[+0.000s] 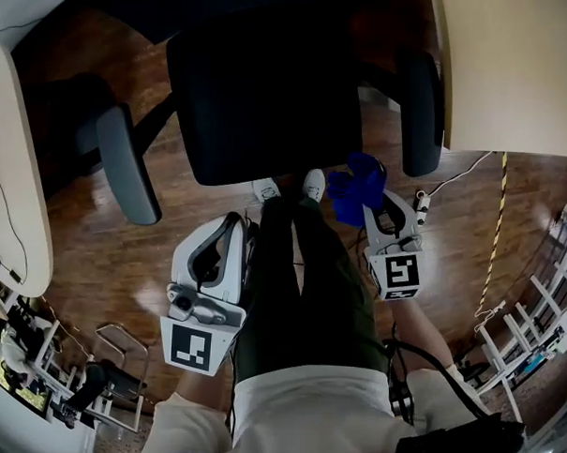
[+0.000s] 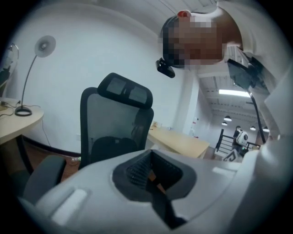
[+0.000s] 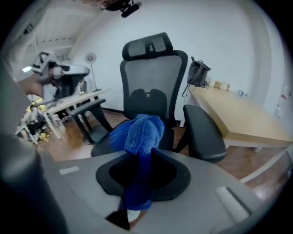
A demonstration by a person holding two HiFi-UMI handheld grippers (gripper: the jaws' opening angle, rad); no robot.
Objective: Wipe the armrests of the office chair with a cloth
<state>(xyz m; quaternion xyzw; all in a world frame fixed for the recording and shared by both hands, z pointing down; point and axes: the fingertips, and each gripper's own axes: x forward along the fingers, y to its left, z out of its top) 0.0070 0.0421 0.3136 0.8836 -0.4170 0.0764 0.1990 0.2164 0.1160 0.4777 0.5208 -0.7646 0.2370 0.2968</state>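
Nearest you, your left gripper [image 1: 228,242] hangs by your leg, its jaws together on nothing. Your right gripper [image 3: 139,176] has its jaws clamped on the cloth [image 3: 143,135]. The cloth is blue terry, bunched into a soft wad that stands up above the jaws, with a tail hanging below.

The wiping looks not yet begun: the cloth is apart from the office chair [image 1: 266,89], which faces you just ahead. To make the reach well, lead with the bunched end and lay it on the near end of the right armrest [image 1: 422,110]. Then draw it along the whole padded top with light, even pressure. That pad looks dark, smooth and slightly curved. The left armrest [image 1: 129,162], greyer in this light, stands off to the left, angled outward.
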